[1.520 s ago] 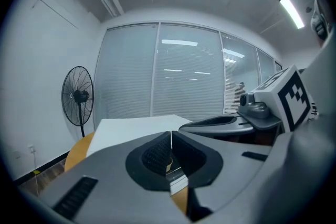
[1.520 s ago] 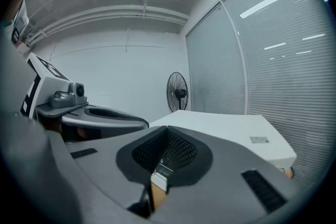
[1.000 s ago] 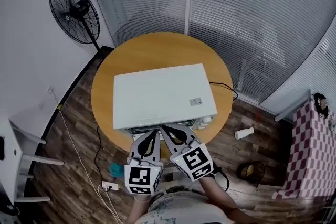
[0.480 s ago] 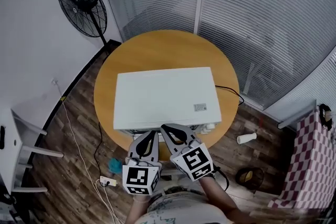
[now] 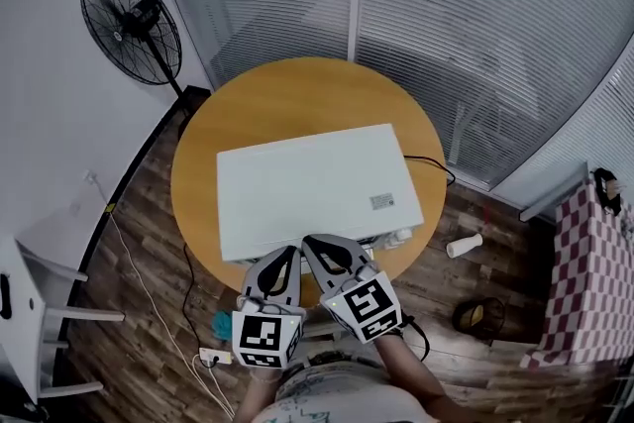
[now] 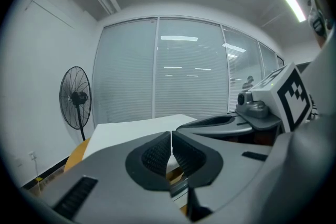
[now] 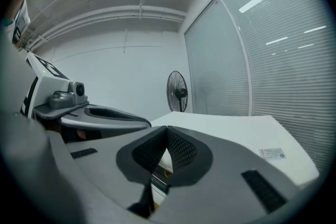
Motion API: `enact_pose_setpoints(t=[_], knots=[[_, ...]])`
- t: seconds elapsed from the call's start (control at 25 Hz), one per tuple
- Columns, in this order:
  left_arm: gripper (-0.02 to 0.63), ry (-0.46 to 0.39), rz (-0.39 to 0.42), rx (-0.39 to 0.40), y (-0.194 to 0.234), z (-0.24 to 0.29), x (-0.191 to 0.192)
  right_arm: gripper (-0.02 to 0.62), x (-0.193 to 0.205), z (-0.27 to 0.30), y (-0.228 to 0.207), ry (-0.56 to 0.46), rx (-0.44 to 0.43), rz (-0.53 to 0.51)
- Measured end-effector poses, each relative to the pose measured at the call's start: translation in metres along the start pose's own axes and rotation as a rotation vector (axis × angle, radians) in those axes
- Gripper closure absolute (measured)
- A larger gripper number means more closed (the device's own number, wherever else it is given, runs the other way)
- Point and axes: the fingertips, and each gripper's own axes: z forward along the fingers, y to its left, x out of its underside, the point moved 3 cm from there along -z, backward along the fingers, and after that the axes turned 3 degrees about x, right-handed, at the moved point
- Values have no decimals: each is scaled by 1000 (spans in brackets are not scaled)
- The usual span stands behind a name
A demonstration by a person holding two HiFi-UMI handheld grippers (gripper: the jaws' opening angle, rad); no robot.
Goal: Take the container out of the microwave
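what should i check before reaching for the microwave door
1. left claw empty: ok, jaws together on nothing.
2. right claw empty: ok, likewise shut on nothing.
3. claws open to grasp: not ok, both shut.
4. microwave seated on round table: ok.
5. door open: cannot tell, front hidden from above.
6. container in sight: not ok, no view shows it.

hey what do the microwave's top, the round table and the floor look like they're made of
Microwave: probably white painted sheet metal, matte, going by the flat, even panel. It could be plastic.
Table: wood or veneer, smooth and honey-coloured with a slight sheen.
Floor: dark wood-look planks with visible seams. Laminate or real wood, can't tell.
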Motion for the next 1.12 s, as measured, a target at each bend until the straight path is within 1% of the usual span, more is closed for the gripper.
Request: enact_pose_setpoints(t=[0.24, 0.36, 0.56, 0.84, 1.12], knots=[[591, -2, -7, 53, 8, -3, 3, 601, 2, 5, 9, 12, 43, 14], [591, 8, 7, 68, 10, -4, 6, 601, 4, 7, 12, 15, 55, 17], [591, 20, 5, 94, 12, -4, 9, 601, 10, 6, 12, 34, 80, 15], [591, 16, -11, 125, 12, -1, 11, 601, 23, 4, 12, 76, 99, 18], [591, 39, -14, 160, 10, 4, 17, 601, 38, 1, 14, 119, 104, 7]])
